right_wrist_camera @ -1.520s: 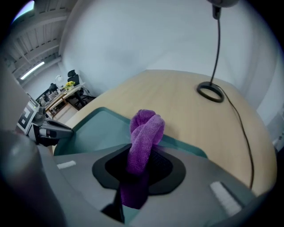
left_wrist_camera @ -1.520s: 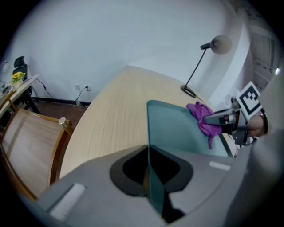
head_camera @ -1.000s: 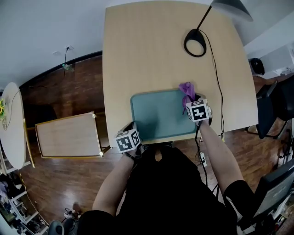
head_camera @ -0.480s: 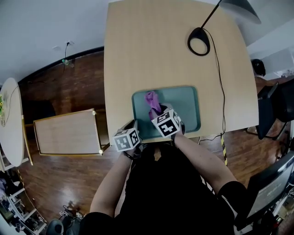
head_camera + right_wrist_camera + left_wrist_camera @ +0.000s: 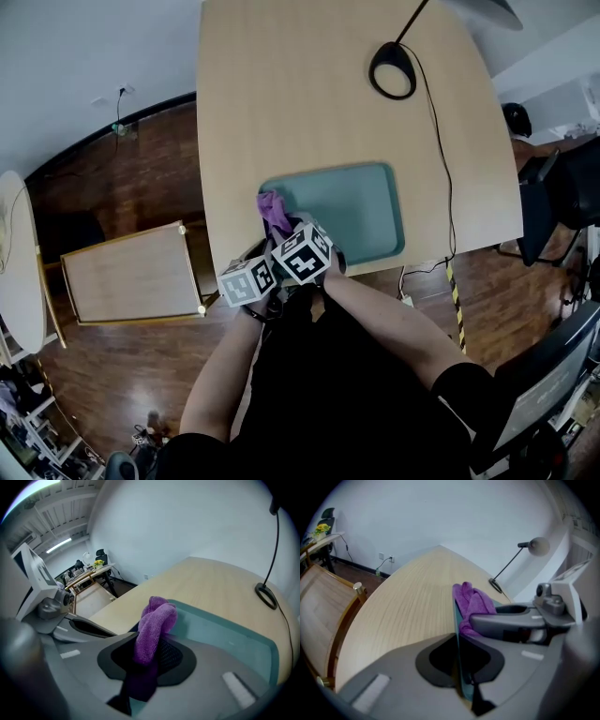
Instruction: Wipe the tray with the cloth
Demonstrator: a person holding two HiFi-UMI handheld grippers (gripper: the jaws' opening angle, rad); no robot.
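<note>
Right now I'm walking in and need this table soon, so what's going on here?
A person is wiping a teal tray on the table, with a gripper in each hand. The left gripper's jaws are shut on the tray's near-left rim, steadying it. The right gripper's jaws are shut on a purple cloth, at the tray's left end.

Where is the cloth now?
In the head view, the cloth sits at the tray's left edge, clamped in the right gripper, beside the left gripper.

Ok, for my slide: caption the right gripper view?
Right gripper clamps the purple cloth over the teal tray.
</note>
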